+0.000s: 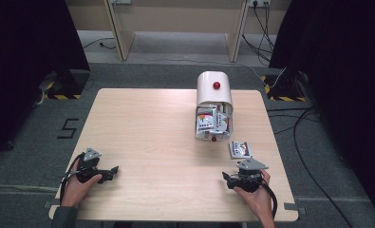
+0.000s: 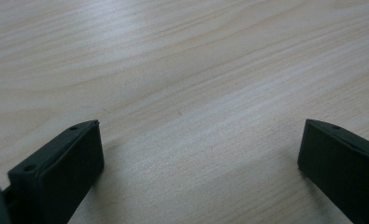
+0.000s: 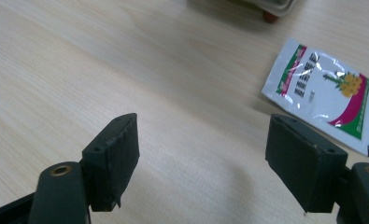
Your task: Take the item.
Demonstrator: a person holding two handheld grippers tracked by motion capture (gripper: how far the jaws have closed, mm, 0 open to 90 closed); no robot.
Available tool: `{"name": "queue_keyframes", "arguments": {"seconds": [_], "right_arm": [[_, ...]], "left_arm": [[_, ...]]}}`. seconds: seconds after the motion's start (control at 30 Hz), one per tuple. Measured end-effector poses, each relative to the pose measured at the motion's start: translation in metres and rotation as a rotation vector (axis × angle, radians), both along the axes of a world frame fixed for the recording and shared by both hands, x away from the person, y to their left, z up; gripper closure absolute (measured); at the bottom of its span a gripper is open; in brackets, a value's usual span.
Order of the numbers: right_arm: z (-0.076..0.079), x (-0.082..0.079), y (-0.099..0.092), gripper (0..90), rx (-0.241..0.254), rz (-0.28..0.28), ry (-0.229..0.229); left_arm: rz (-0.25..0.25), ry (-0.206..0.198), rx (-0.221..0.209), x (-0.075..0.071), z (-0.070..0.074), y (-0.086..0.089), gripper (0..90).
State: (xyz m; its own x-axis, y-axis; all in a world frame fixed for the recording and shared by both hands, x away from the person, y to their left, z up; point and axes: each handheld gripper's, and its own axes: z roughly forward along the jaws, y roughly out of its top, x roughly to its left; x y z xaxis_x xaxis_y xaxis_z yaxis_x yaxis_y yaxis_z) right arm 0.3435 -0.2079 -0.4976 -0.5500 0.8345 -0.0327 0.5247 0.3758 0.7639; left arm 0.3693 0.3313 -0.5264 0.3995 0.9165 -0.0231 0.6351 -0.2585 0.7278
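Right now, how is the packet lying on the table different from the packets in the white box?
The loose packet lies flat and alone on the table, beside the white box; the boxed packets are crammed together, leaning at angles. The loose packet shows its whole front; the boxed packets overlap and hide each other. The loose packet sits closer to the right gripper. Both look like white printed packets.

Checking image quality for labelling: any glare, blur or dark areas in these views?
High view: table evenly lit, both sides black. Right gripper view: glare streaks on the sachet, container blurred at the top edge. Left gripper view: soft sheen on the wood, far grain slightly soft.
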Motion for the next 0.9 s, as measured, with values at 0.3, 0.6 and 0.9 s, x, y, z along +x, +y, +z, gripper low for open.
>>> {"name": "queue_keyframes", "arguments": {"seconds": [0.3,0.6,0.9], "right_arm": [[-0.005,-0.006,-0.004,26.5,0.0,-0.002,0.01],[-0.01,-0.012,-0.006,21.4,-0.017,-0.005,0.03],[-0.015,-0.019,-0.012,19.5,-0.022,-0.011,0.041]], "left_arm": [[0.0,0.0,0.0,0.0,0.0,0.0,0.0],[0.0,0.0,0.0,0.0,0.0,0.0,0.0],[0.0,0.0,0.0,0.0,0.0,0.0,0.0]]}}
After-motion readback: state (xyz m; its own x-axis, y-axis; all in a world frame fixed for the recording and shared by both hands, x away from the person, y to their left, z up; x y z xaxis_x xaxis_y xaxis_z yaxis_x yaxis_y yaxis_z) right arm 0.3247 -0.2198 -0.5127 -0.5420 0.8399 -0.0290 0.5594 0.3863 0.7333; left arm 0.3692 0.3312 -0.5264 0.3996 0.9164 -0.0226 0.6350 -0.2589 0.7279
